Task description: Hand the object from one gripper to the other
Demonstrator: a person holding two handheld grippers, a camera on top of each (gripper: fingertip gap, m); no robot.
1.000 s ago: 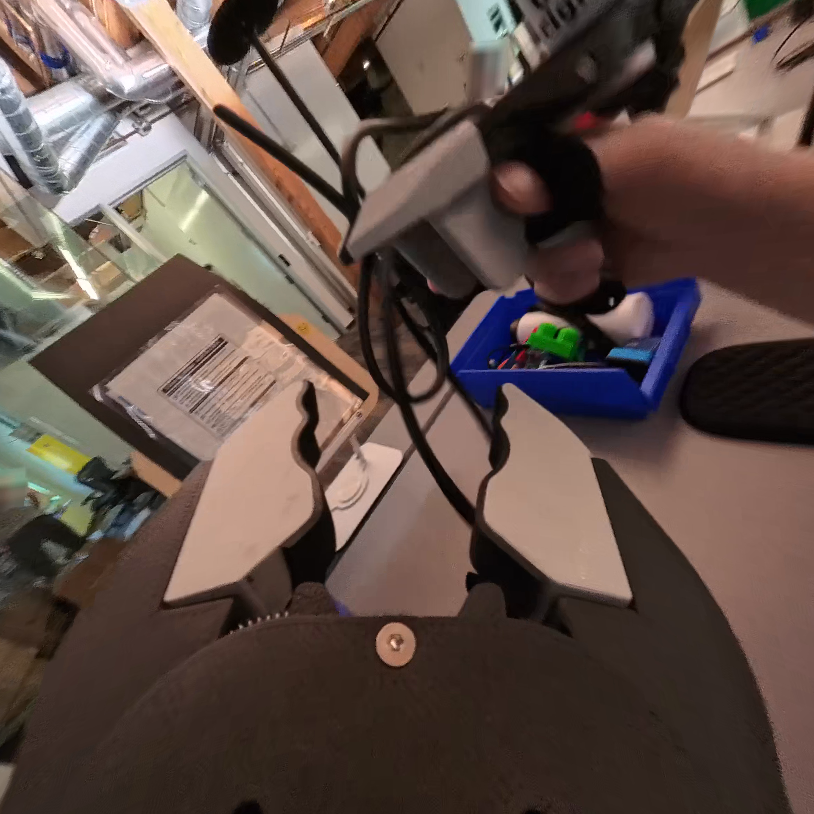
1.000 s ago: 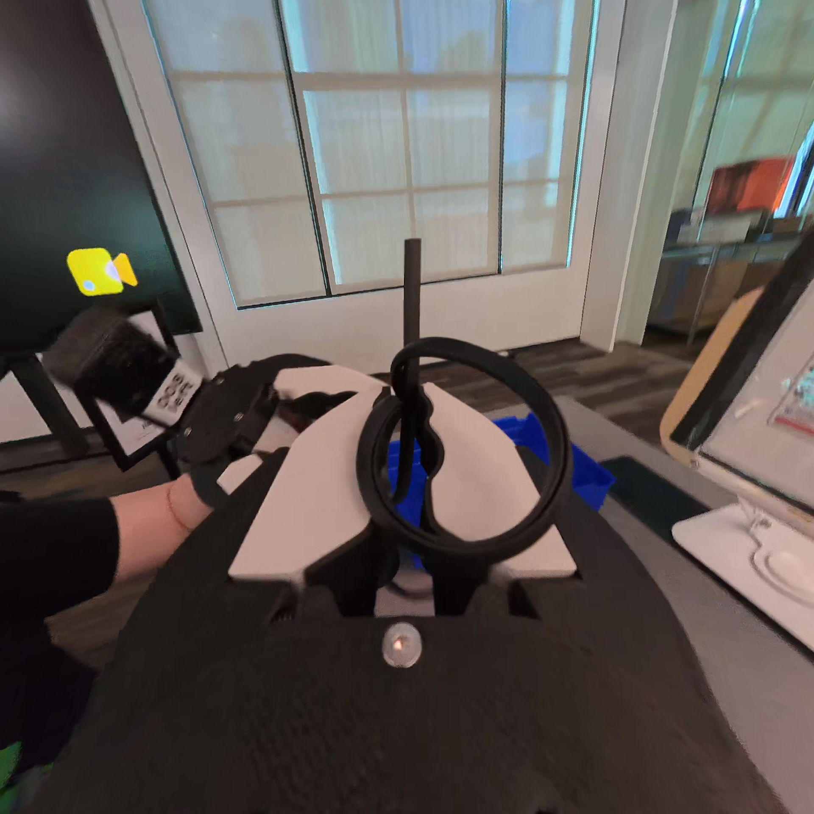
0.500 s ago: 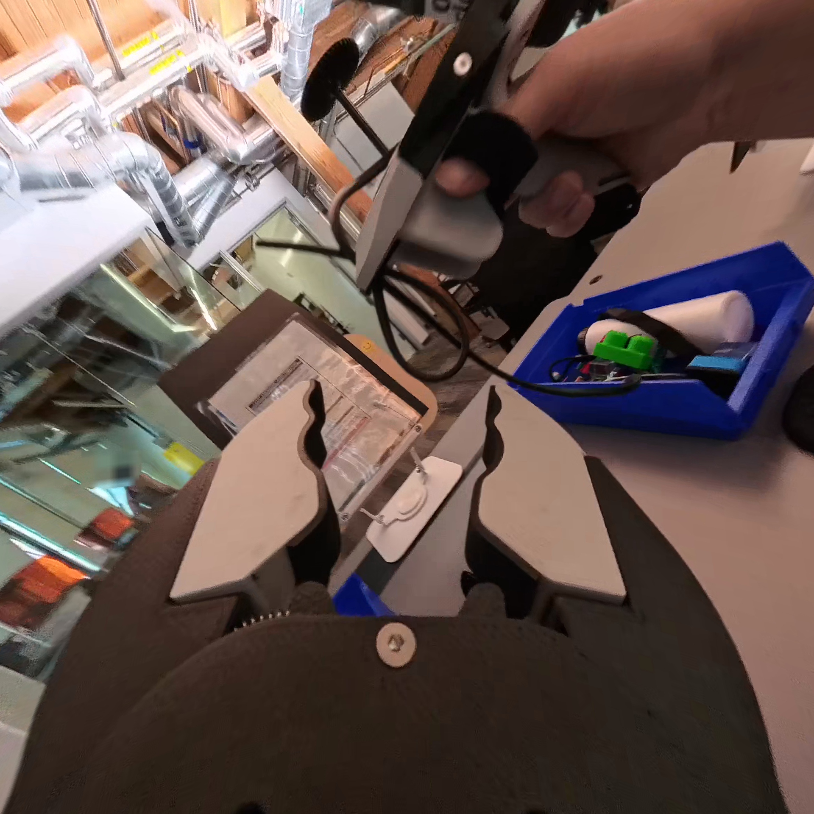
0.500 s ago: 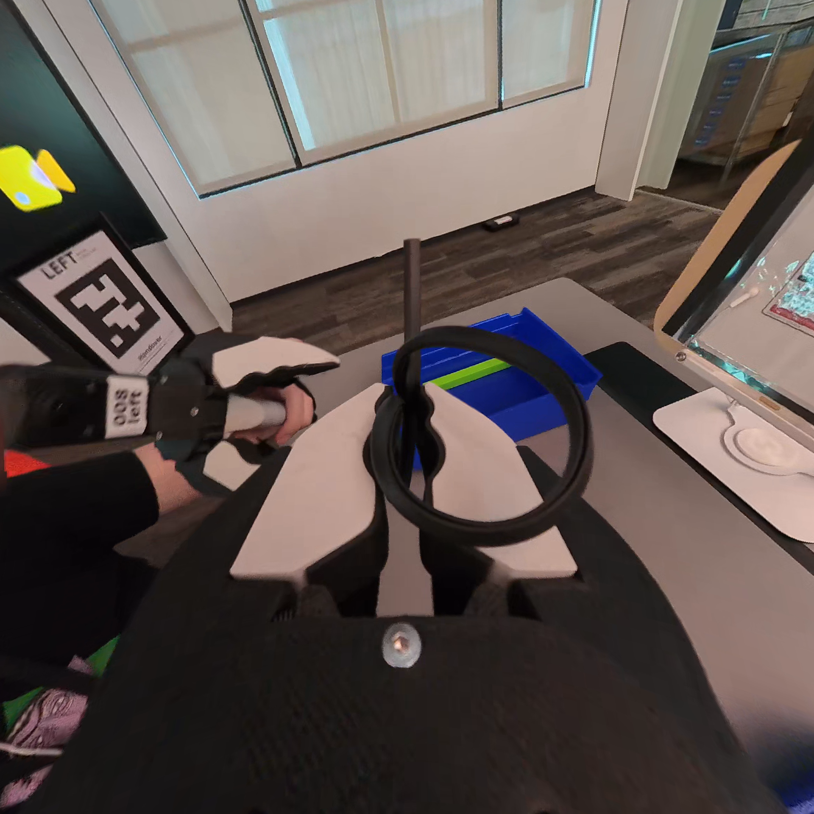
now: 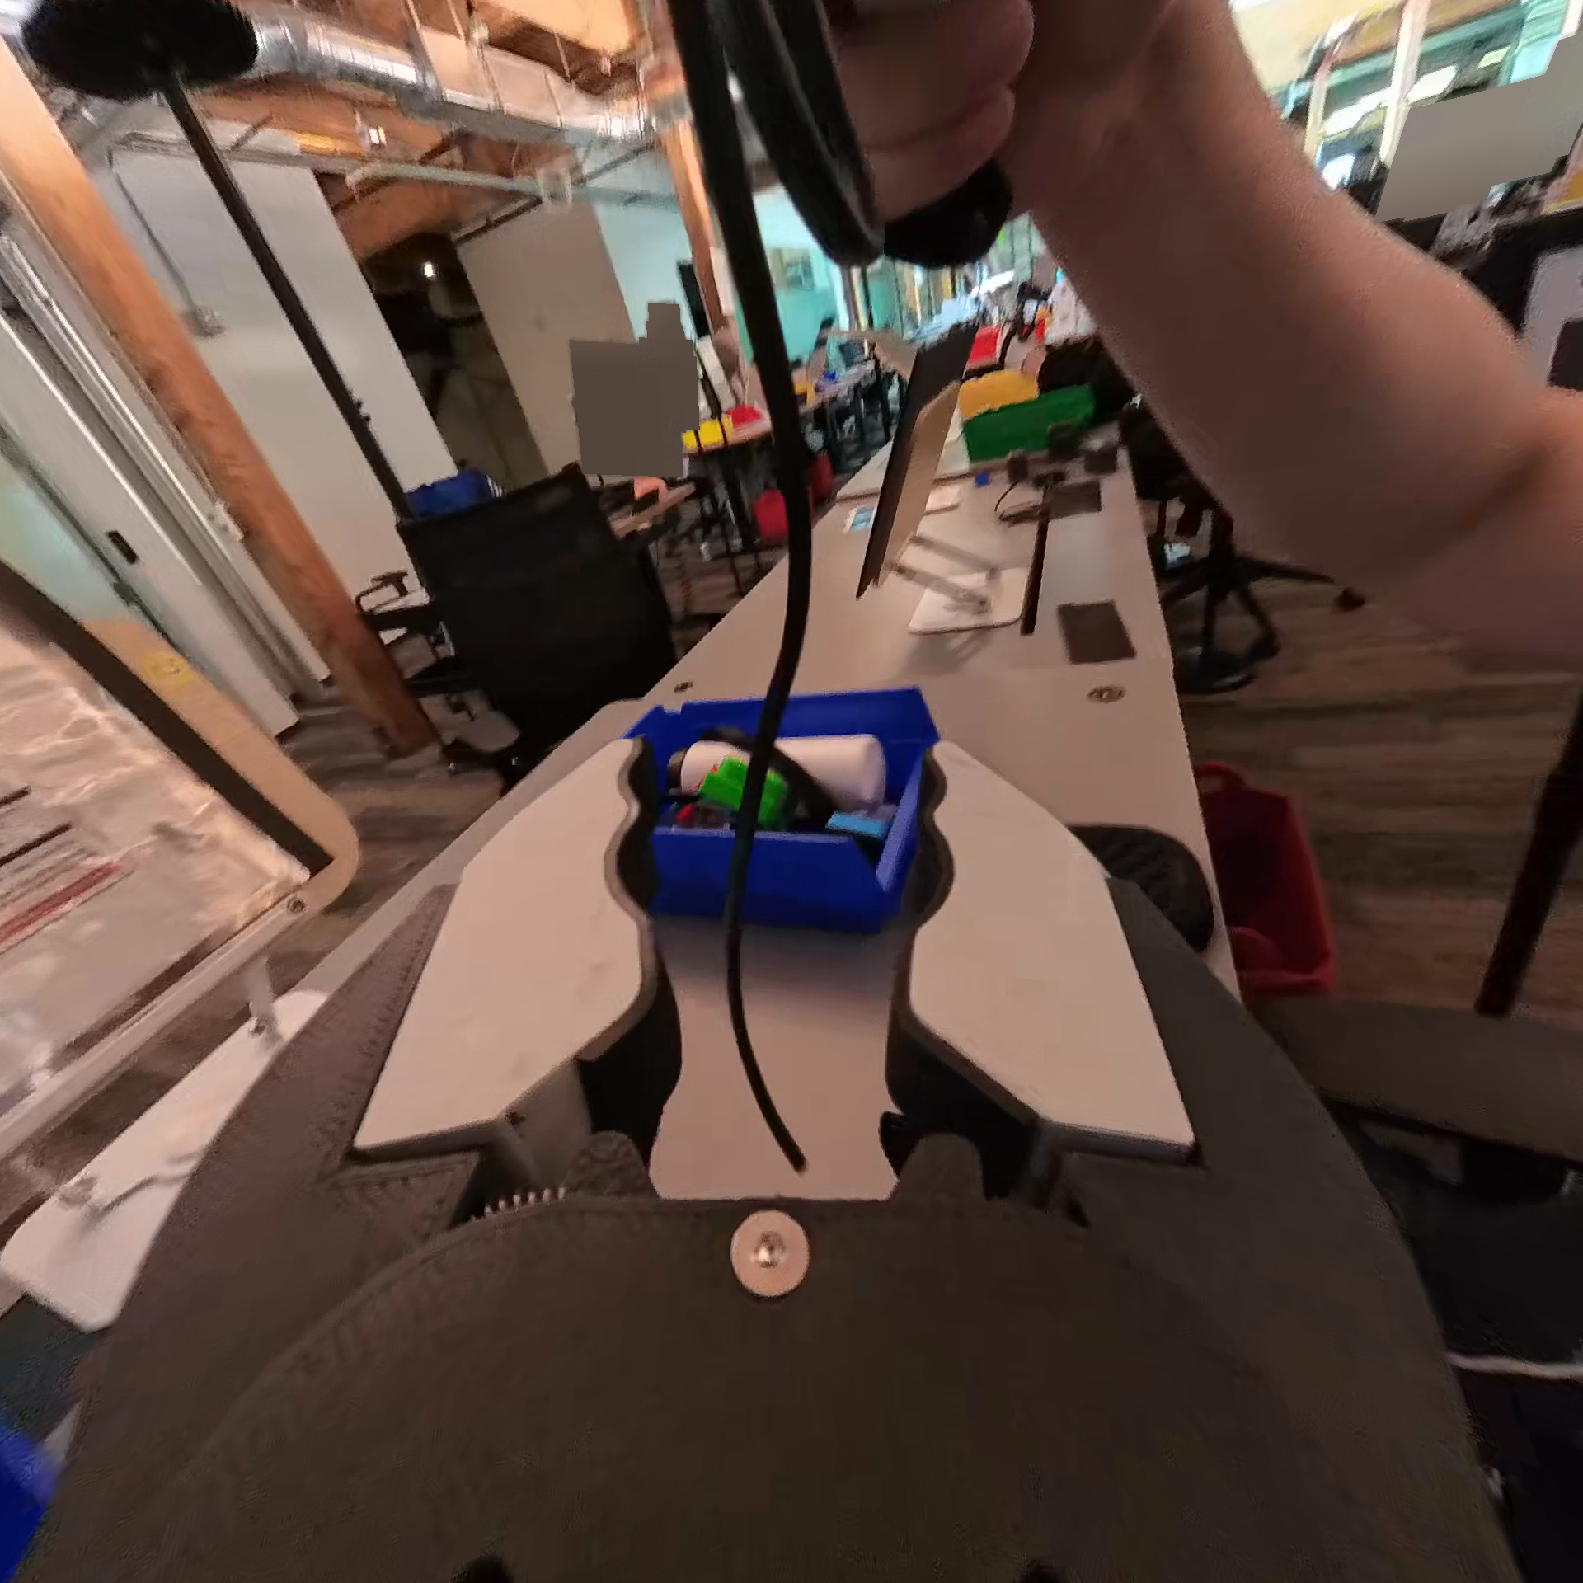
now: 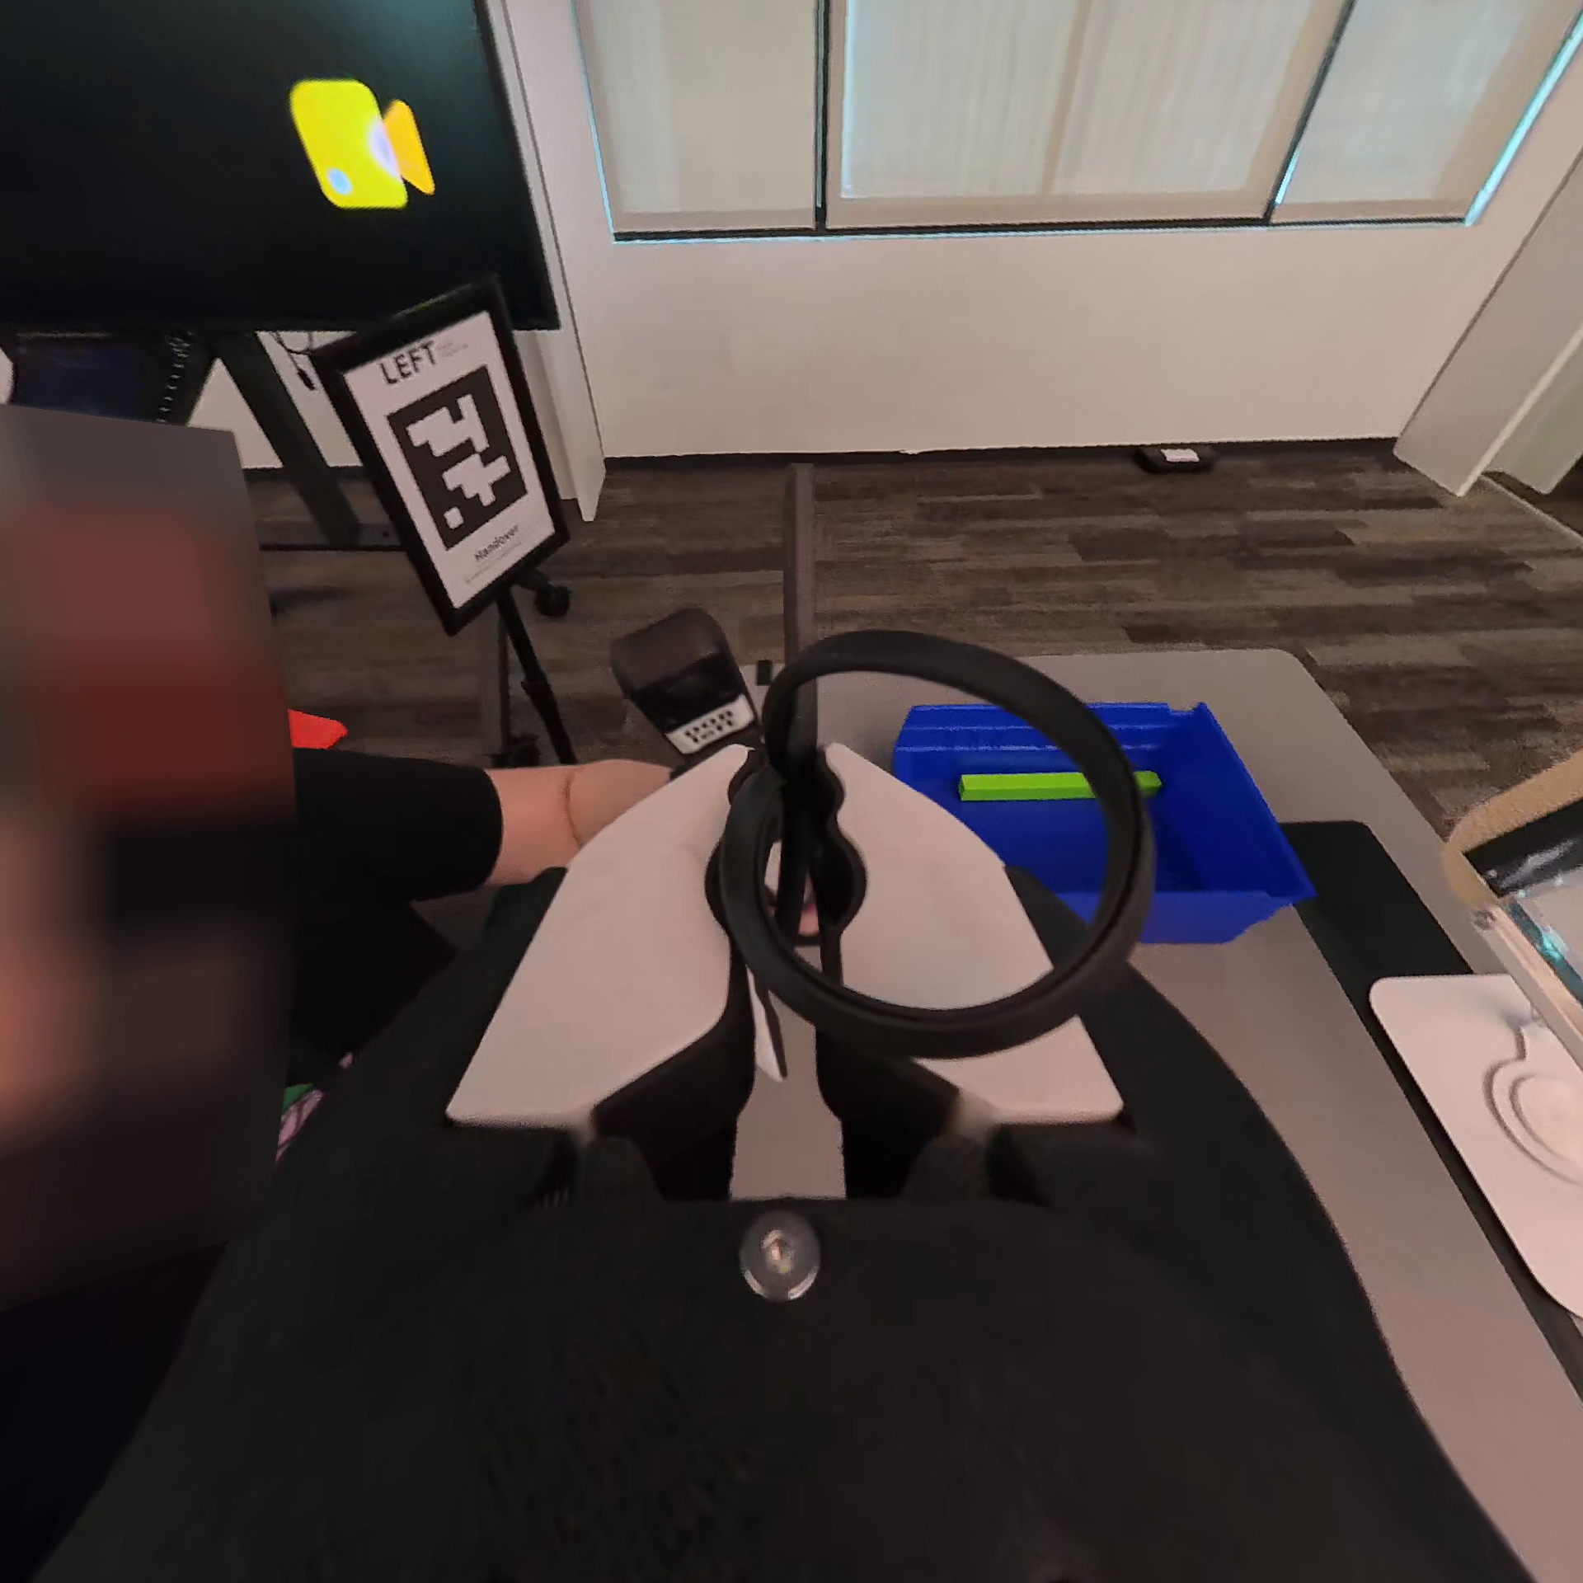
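My right gripper (image 6: 792, 762) is shut on a black cable (image 6: 934, 1021), which makes a round loop above its fingers. In the left wrist view the same cable (image 5: 800, 548) hangs down from the hand holding the right gripper at the top. Its loose end lies between the fingers of my left gripper (image 5: 784, 771), which is open and touches nothing. The body of the left gripper (image 6: 685, 694) shows just beyond my right fingertips, held by a hand (image 6: 600, 805).
A blue bin (image 5: 771, 882) with small parts stands on the grey table (image 5: 1028, 754) ahead. In the right wrist view the blue bin (image 6: 1216, 865) holds a green bar (image 6: 1054, 784). A framed screen (image 5: 128, 814) stands left, a black mat (image 5: 1148, 865) right, and a marker sign (image 6: 454, 454) on the floor.
The left gripper has swung to face along the table, and the cable's loose end now hangs between its open fingers. The right gripper has tilted down, still shut on the cable.
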